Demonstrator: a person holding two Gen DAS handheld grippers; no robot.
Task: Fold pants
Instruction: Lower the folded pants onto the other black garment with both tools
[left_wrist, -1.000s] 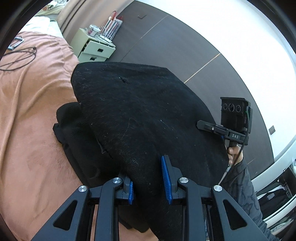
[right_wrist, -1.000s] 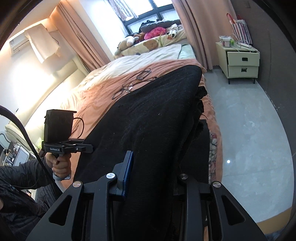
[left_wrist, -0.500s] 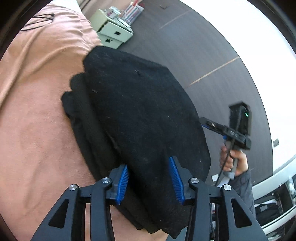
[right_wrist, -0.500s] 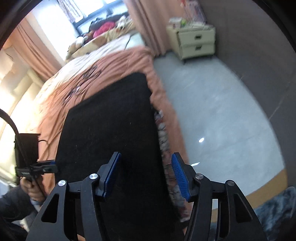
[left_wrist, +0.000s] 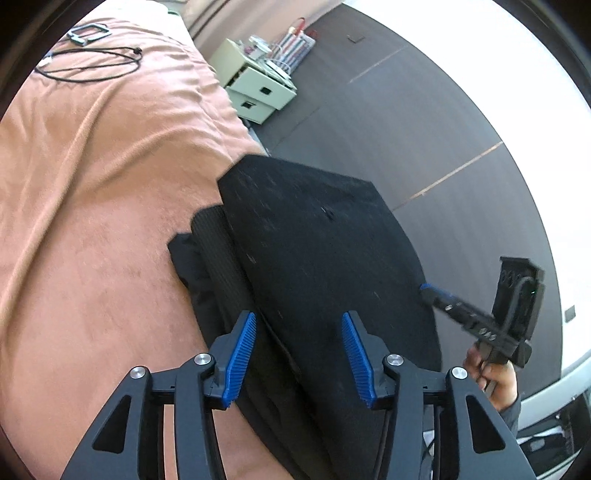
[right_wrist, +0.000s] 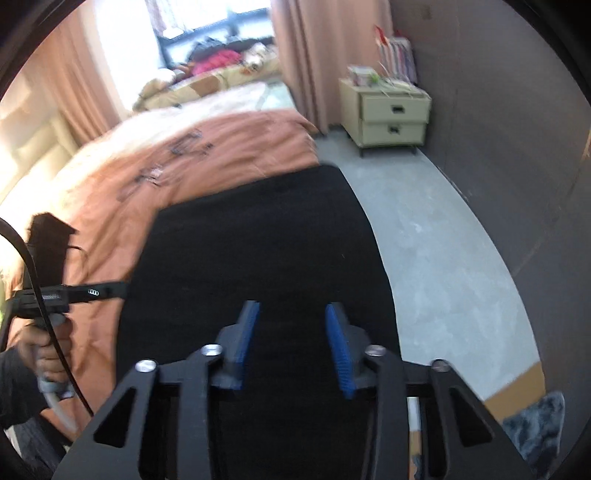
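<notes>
Pants (left_wrist: 325, 258), black, folded, lay on bed (left_wrist: 92, 203). Left gripper (left_wrist: 295, 354) jaws apart, opening above them; right gripper (right_wrist: 291, 347) jaws apart, closing.

Both grippers are black with shiny round screws. The left gripper (left_wrist: 297, 356) and right gripper (right_wrist: 291, 345) have bumpy blue pads (left_wrist: 240, 358). A black cable (right_wrist: 35, 291) hangs nearby.

A bed under a salmon-pink blanket (left_wrist: 110, 192) fills the left of the left wrist view. Folded black pants (left_wrist: 325, 266) lie on its right edge at frame center. A looped black cable (left_wrist: 92, 66) and a small rectangular frame-like object (left_wrist: 90, 32) rest at upper left.
</notes>
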